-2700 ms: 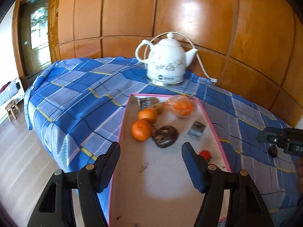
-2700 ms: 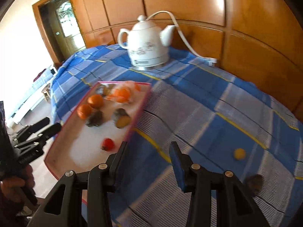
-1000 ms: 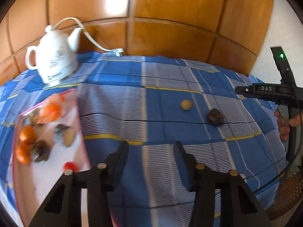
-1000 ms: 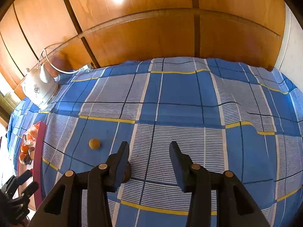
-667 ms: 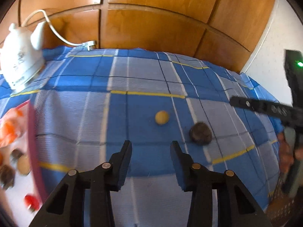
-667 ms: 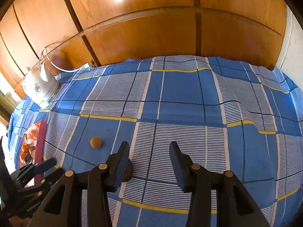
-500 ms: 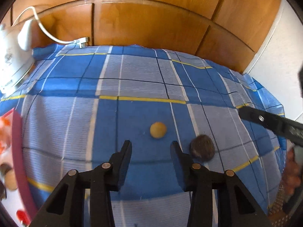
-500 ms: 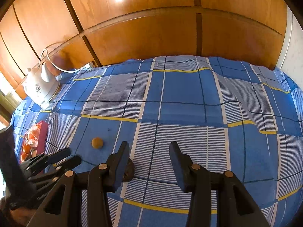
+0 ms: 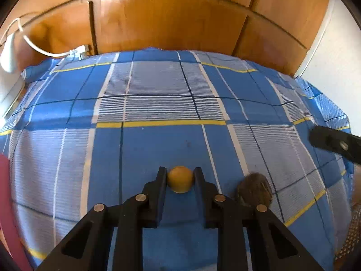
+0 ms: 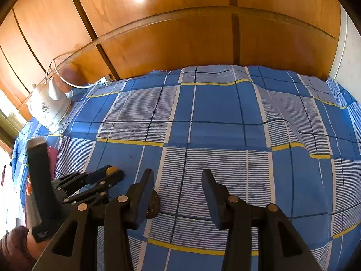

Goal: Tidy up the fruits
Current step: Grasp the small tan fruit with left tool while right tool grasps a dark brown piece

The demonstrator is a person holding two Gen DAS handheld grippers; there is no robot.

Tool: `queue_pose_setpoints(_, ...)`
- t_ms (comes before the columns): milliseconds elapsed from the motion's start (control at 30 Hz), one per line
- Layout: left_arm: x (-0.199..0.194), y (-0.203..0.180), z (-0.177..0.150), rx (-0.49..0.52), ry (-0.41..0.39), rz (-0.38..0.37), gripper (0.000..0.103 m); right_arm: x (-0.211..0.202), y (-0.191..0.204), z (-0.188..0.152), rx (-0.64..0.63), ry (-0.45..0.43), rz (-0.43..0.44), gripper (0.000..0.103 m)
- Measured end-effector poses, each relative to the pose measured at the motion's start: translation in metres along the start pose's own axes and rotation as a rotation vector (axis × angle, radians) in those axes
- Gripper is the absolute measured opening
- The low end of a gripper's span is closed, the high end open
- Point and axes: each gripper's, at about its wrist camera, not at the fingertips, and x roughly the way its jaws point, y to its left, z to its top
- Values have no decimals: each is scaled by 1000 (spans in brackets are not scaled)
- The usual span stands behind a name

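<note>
Left wrist view first: two fruits on the blue plaid cloth [image 9: 158,151]. One is a small round yellow fruit [image 9: 180,181], the other a dark, rough-skinned fruit [image 9: 254,190] just to its right, both lying on the cloth. The left gripper [image 9: 180,178] angles steeply down at the cloth, and both its pads press against the sides of the yellow fruit – that's a firm clamp on it, with the fruit resting on the cloth. The dark fruit sits just outside the right-hand finger, apart from the yellow one. At the far right edge, one black finger of the other gripper pokes in. Far left, a sliver of a pink tray [image 9: 6,203], and one white kettle [image 9: 8,54] with its cord against the wood panelling.

Over to the right wrist view: the right gripper [image 10: 178,189] tilts down over the cloth, jaws parted, nothing between them but plaid. One dark fruit [image 10: 153,206] peeks from behind its left finger, lying on the cloth. To the left, the left gripper [image 10: 112,172] comes in low with the yellow fruit [image 10: 111,170] pinched at its tip. A hand [image 10: 15,246] grips that tool's handle at the bottom-left corner. One kettle [image 10: 48,106] stands at the far left of the table.
</note>
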Motion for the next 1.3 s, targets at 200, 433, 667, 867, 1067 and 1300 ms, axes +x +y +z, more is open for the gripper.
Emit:
queue_pose_setpoints(200,-42,1,-41,26,-60,38,24,5,1,-3,-5,18,8,45)
queue_pose_setpoints(433,-67,15,-90,1,-92,101,24,18,13,-10,-31,75,115,45)
queue_pose_setpoints(667,-65,20,-112,5,-153,93,24,28,41,-19,-147,101,172,52)
queue_pose_setpoints(867,-65,22,-116,3,-181,76,24,41,57,-29,-260,125,130,64)
queue_pose_setpoints(1067,-67,22,-119,-2,-195,70,24,54,59,-33,-295,160,90,65)
queue_pose_setpoints(1300,-68,22,-121,-2,-202,68,24,68,63,-38,-337,185,53,65)
